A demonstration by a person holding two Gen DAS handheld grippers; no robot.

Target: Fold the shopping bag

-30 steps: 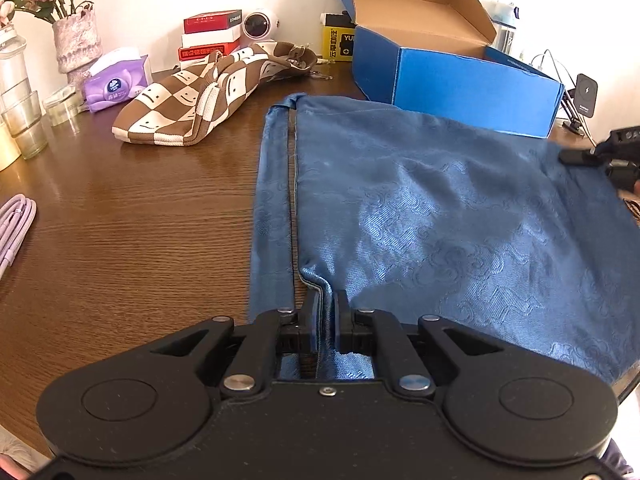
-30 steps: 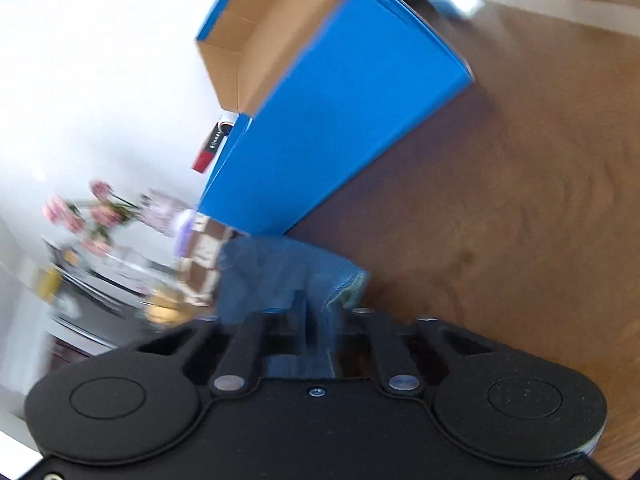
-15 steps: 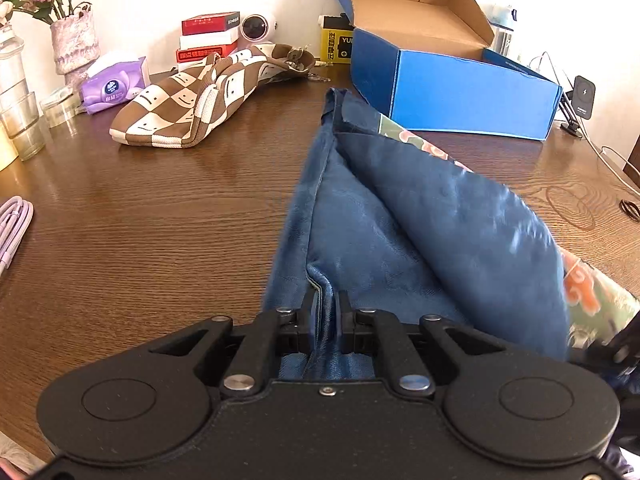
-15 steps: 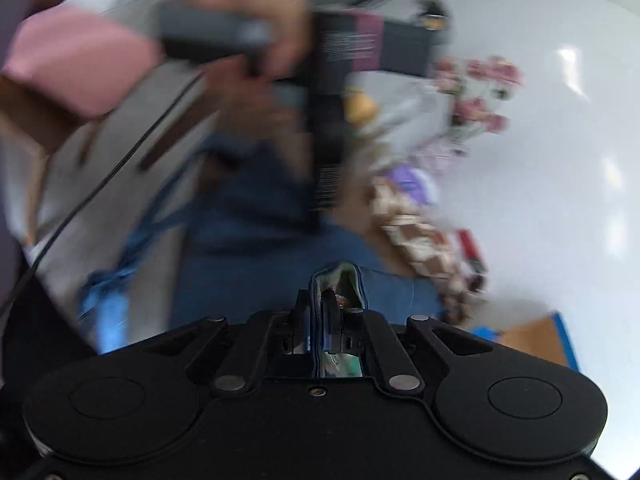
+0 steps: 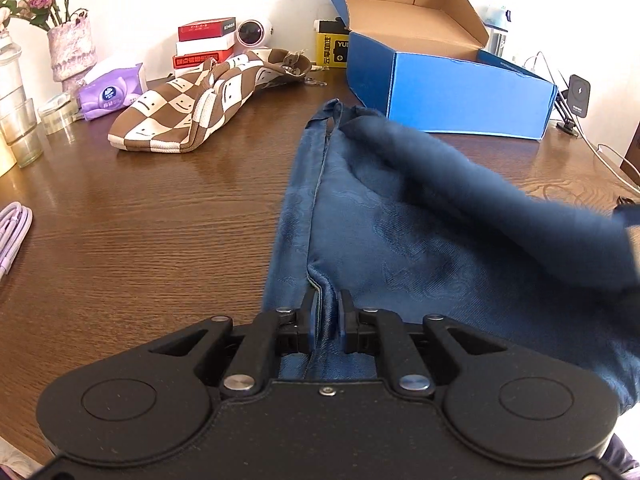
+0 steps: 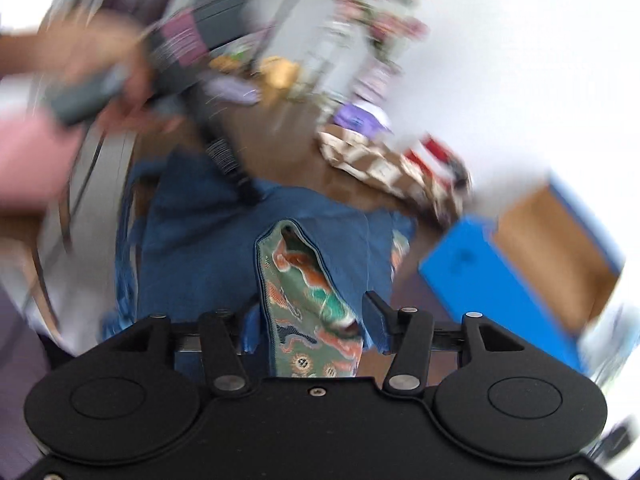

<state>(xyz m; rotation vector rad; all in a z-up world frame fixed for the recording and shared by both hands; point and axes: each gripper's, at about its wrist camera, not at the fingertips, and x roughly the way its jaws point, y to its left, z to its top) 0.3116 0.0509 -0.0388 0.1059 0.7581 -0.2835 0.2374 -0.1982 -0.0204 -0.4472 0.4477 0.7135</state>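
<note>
**Fold laid over, right grip letting go**

The shopping bag (image 5: 400, 240) lies on the wooden table (image 5: 140, 240), just in front of the blue box (image 5: 468, 96), w/ one end near the box and the other at the near table edge. Its far half is swung over the near half; the flap looks blurred and not settled flat.

The left gripper (image 5: 325, 312) has its jaws nearly together, clamped on the bag's seam at the end away from the box. The right gripper (image 6: 316, 316) has jaws that have just been opening; they now stand apart, w/ the bag's patterned lining corner lying loose between them, pads not pressing.

Judgement: step in hand = releasing the folded-over corner. To do it well, the right gripper should back straight off w/o snagging the lining, so the corner drops onto the layer below, edges matched. The left should keep the seam pinned till the flap lies flat, then smooth toward the box side. Slippery satin-like cloth prob. slides, so slow withdrawal helps.
</note>
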